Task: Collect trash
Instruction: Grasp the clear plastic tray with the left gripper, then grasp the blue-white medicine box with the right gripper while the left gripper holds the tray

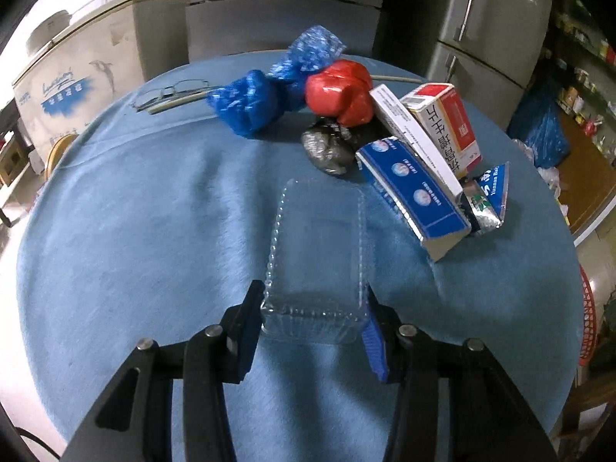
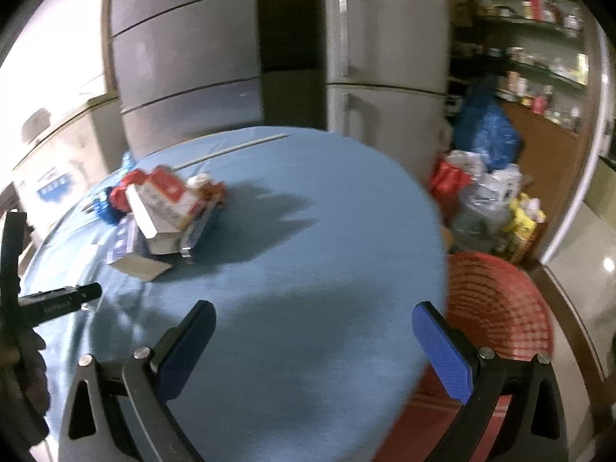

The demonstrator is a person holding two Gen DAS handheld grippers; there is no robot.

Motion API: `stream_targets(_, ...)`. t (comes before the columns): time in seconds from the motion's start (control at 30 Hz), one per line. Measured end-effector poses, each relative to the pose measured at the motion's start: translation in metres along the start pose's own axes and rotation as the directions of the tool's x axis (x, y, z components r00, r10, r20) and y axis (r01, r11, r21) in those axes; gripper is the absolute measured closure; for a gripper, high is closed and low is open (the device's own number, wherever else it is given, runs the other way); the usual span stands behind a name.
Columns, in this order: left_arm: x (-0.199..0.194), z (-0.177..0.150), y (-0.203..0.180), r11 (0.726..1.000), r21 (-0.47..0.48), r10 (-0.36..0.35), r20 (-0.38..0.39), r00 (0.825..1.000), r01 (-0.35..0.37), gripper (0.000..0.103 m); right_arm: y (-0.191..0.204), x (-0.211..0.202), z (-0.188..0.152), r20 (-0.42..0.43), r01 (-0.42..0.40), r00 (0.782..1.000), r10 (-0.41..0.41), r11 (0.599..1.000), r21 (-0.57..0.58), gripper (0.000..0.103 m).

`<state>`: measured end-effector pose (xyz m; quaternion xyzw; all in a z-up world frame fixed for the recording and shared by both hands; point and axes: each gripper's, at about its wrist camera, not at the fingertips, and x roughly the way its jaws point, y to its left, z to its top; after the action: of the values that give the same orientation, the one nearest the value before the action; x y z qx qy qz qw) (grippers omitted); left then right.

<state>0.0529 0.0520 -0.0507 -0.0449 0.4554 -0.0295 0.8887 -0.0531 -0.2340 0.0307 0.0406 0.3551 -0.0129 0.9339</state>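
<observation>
The left gripper (image 1: 313, 308) is clamped on the near end of a clear tray (image 1: 317, 246), one finger against each side wall; the tray is see-through, so its outline shows mainly by the beaded rim, and its near edge sits low between the fingers. It lies on the blue cloth (image 1: 154, 231) of a round table.

Beyond the tray, to the right, boxes lean on each other: a blue box (image 1: 414, 188) nearest, a white box (image 1: 417, 142) behind it, a red-and-white box (image 1: 448, 127) on top. A foil packet (image 1: 487, 200) is half hidden behind the blue box. A grey wad (image 1: 327, 150) sits just past the tray's far end, a red bag (image 1: 340, 90) behind it, and blue bags (image 1: 269, 92) to the left of that. Farther left lie glasses (image 1: 173, 90).

The right gripper (image 2: 313, 337) hangs with its jaws wide apart and nothing between them. This view is blurred — the pile of boxes (image 2: 161, 208) at left is hard to read. A red basket (image 2: 496, 308) stands past the table's right edge, partly cut off by the right finger. Fridges (image 2: 385, 57) stand at the back.
</observation>
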Motion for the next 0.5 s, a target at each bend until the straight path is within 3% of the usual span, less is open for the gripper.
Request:
stream_targets(0.1, -0.008, -0.009, 0.015, 0.999, -0.029, 0.023, 0.011, 1.000, -0.023, 0.055, 0.024, 0.011, 0.008, -0.029, -0.093, 0.995, 0.092, 0.995, -0.026, 0.000)
stream_targets(0.17, -0.011, -0.013, 0.019, 0.998, -0.041, 0.041, 0.013, 0.999, -0.040, 0.055, 0.045, 0.022, 0.019, -0.051, -0.189, 0.981, 0.187, 0.982, -0.029, 0.000)
stream_targets(0.27, -0.017, -0.017, 0.023, 0.997, -0.049, 0.063, 0.019, 0.998, -0.062, 0.055, 0.079, 0.035, 0.031, -0.066, -0.266, 0.963, 0.262, 0.962, -0.060, 0.000)
stream_targets(0.5, -0.024, -0.022, 0.029, 0.995, -0.071, 0.073, 0.028, 0.997, -0.071, 0.055, 0.152, 0.073, 0.038, -0.120, -0.302, 0.952, 0.281, 0.928, -0.218, 0.000)
